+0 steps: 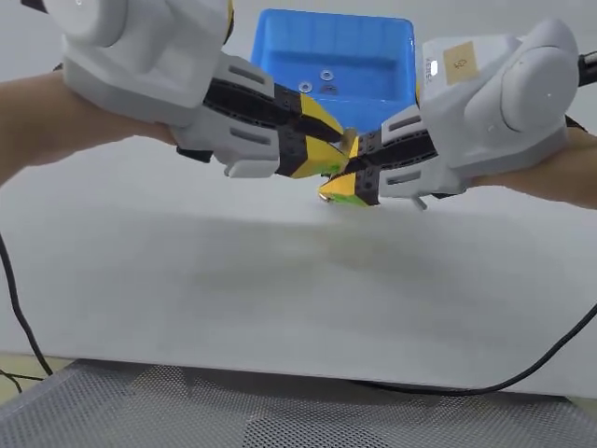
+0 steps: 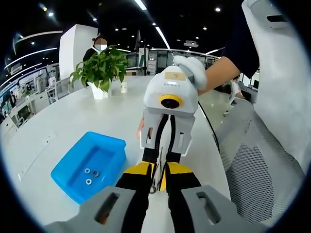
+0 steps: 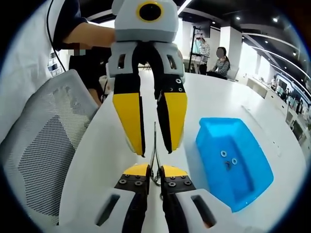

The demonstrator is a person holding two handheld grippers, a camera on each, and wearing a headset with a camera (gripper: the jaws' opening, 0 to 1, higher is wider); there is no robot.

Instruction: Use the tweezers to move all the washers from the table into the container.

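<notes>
Two hand-held grippers are meeting tip to tip around the tweezers [image 3: 155,141].
I am judging the tweezers light, springy and slick, best pinched across their flat sides. The right hand-held gripper [image 3: 154,171] is clamping one end, jaws nearly together, and the left hand-held gripper [image 2: 156,170] is straddling them, jaws narrowly apart. Three washers [image 1: 327,77] are lying in the container [image 1: 280,56] beyond both.

container [image 1: 280,37] bright blue | washers [image 1: 327,75] silver-grey | table [image 1: 280,280] plain white | left gripper [image 2: 158,172] white body, black jaws, yellow tips | right gripper [image 3: 154,171] white body, black jaws, yellow tips | tweezers [image 3: 155,141] silvery metal | chair [image 1: 187,411] grey mesh, fine dotted weave | cable [image 1: 19,308] black | plant [image 2: 99,68] green leaves, white pot
</notes>
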